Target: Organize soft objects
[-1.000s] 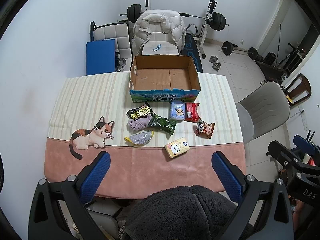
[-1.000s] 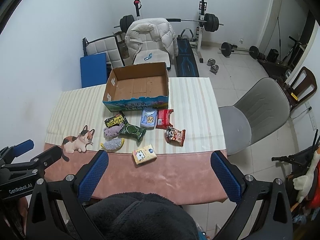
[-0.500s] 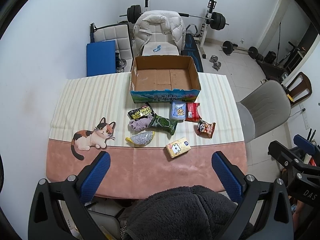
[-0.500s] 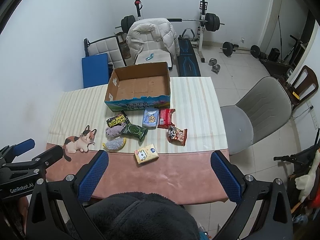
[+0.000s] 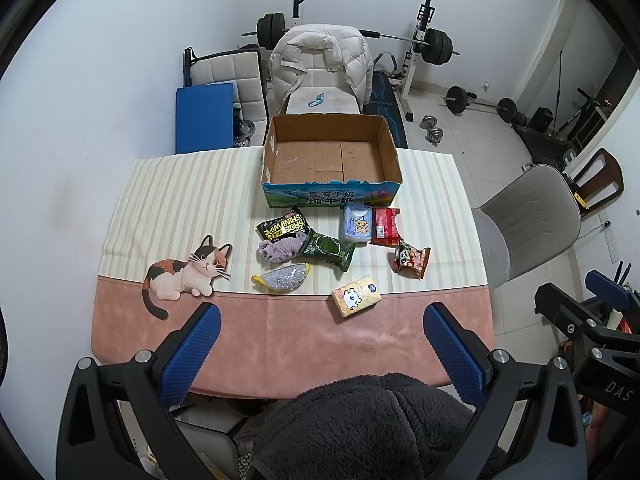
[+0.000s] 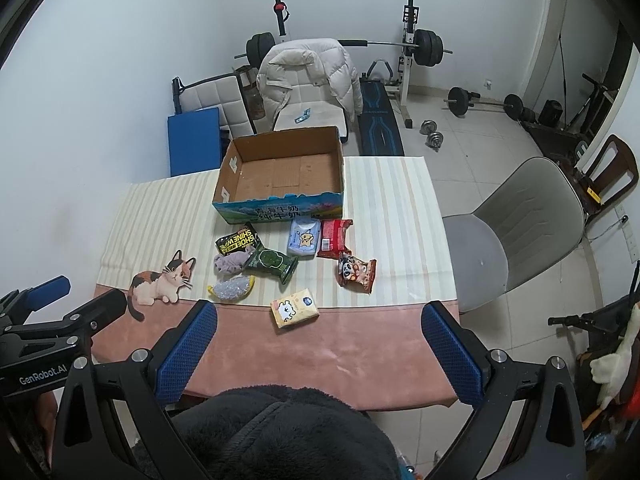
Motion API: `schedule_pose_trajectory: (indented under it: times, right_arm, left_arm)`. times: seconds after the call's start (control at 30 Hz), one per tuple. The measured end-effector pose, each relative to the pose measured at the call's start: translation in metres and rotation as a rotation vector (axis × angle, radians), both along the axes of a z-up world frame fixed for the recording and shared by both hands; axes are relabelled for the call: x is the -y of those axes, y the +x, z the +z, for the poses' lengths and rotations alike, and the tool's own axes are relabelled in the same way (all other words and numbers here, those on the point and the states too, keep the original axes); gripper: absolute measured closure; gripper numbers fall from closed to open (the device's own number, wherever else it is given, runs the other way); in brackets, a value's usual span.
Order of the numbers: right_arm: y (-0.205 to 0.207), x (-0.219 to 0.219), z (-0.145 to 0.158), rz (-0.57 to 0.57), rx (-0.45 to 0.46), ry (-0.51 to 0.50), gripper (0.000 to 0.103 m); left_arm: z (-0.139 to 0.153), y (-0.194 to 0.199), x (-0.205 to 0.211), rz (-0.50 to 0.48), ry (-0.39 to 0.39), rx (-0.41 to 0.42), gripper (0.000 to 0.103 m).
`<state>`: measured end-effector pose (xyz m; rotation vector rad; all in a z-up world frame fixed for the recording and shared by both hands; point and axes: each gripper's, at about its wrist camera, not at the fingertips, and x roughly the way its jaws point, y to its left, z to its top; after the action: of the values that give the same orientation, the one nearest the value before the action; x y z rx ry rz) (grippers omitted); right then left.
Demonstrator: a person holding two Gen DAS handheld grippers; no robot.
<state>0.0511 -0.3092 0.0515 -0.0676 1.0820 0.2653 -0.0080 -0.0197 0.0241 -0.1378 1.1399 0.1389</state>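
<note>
An empty open cardboard box [image 5: 330,156] [image 6: 280,174] stands at the table's far middle. In front of it lie several soft packets: a black wipes pack [image 5: 282,226], a purple cloth [image 5: 280,249], a green pack [image 5: 328,249], a blue tissue pack [image 5: 355,225], a red packet [image 5: 385,226], a panda snack bag [image 5: 411,260], a yellow pouch [image 5: 282,278] and a yellow tissue pack [image 5: 357,295] [image 6: 294,307]. My left gripper [image 5: 320,330] and right gripper [image 6: 318,328] are both open and empty, high above the table's near edge.
The table wears a striped and pink cloth [image 5: 280,336] with a printed cat [image 5: 186,276]. A grey chair [image 5: 528,224] stands at the right. A chair with a white jacket [image 5: 320,60], a blue mat [image 5: 204,118] and weights [image 5: 434,46] are behind the table.
Both grippers have drifted slightly; the table and its objects sit a little lower in both views. Nothing on the table has moved.
</note>
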Motion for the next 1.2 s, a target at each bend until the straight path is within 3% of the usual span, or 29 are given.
schedule_pose_trajectory:
  times: [0.43, 0.67, 0.83, 1.1, 1.2]
  right_arm:
    - [-0.005, 0.001, -0.005, 0.010, -0.007, 0.020, 0.000]
    - [0.025, 0.010, -0.035, -0.034, -0.038, 0.052, 0.000]
    - [0.073, 0.009, -0.112, -0.074, -0.193, 0.076, 0.000]
    - [0.120, -0.023, -0.324, -0.206, -0.636, 0.239, 0.000]
    - [0.122, -0.043, -0.380, -0.292, -0.746, 0.301, 0.000]
  left_arm:
    - [-0.003, -0.003, 0.001, 0.008, -0.002, -0.008, 0.000]
    - [-0.027, 0.029, 0.001, -0.002, 0.079, 0.072, 0.000]
    - [-0.086, 0.071, -0.009, -0.047, 0.232, 0.027, 0.000]
    - [-0.234, 0.123, -0.038, -0.214, 0.423, -0.261, 0.000]
    - [-0.276, 0.128, -0.040, -0.294, 0.455, -0.329, 0.000]
